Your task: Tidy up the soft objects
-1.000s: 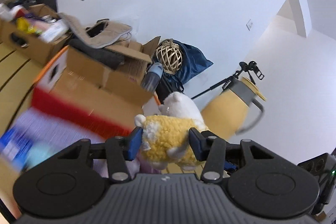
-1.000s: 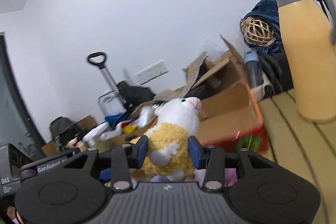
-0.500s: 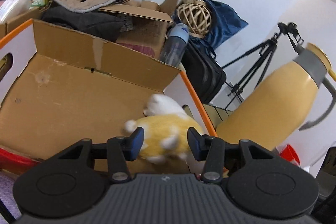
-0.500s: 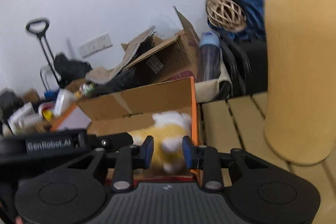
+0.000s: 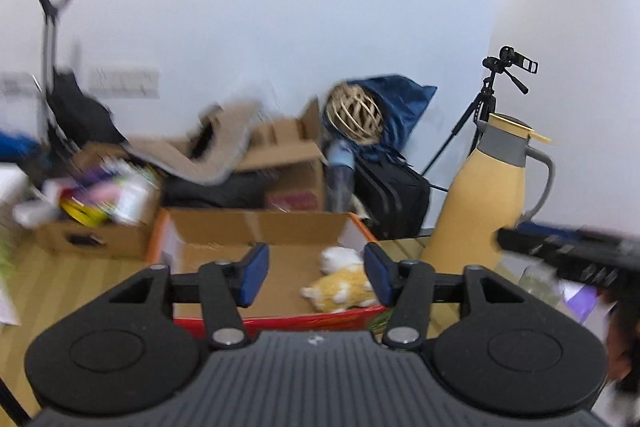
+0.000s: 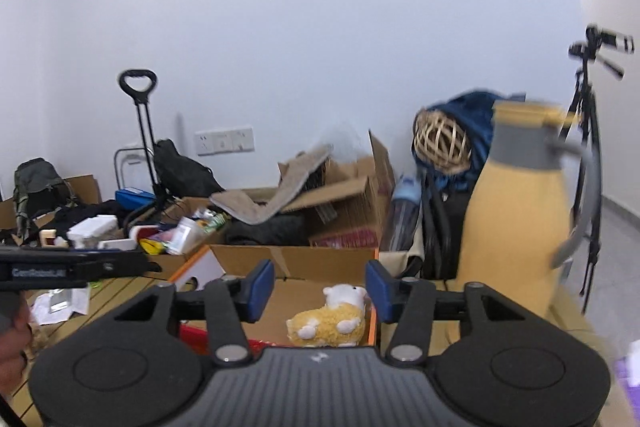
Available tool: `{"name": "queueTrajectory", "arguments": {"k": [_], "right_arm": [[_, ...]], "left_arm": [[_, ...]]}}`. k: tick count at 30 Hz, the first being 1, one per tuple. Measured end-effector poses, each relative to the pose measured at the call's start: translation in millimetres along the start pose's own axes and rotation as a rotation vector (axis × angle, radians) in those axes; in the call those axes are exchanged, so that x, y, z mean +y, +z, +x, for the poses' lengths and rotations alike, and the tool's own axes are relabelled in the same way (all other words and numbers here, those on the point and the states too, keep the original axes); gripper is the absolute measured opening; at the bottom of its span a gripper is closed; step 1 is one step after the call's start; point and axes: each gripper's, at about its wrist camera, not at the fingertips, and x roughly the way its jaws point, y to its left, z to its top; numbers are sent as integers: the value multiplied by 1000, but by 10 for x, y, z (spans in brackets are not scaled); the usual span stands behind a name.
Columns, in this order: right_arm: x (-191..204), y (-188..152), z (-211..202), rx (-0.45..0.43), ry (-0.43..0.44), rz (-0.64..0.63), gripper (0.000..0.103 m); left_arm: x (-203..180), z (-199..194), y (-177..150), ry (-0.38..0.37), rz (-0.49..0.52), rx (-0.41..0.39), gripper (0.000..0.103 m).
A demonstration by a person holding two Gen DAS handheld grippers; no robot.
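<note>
We see the yellow-and-white plush sheep (image 6: 329,319) lying on its side in the open cardboard box (image 6: 316,261), against its orange-edged right wall. Our left gripper (image 5: 311,274) and right gripper (image 6: 320,285) both hang above the box, spread wide and holding nothing. A yellow thermos jug (image 6: 516,219) stands on the counter (image 6: 568,319) just right of the box. The blurred lettering on the left gripper's side, seen from the right wrist, seems to read "GenRobot.AI".
</note>
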Motion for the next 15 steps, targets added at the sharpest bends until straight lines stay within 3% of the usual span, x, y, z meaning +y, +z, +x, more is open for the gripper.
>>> {"name": "queueTrajectory", "arguments": {"k": [7,10,15], "right_arm": [[239,-121,-1005,-51,1,-62,70],[337,-331,-1391,-81,5,-83,80],[524,-799,-1949,-145,2,-127,86]], "left_arm": [[59,-1111,-407,108,137,-66,76],[117,-1589,-681,141,149,-112,83],[203,-2200,-1061,219,139,-146,89]]}}
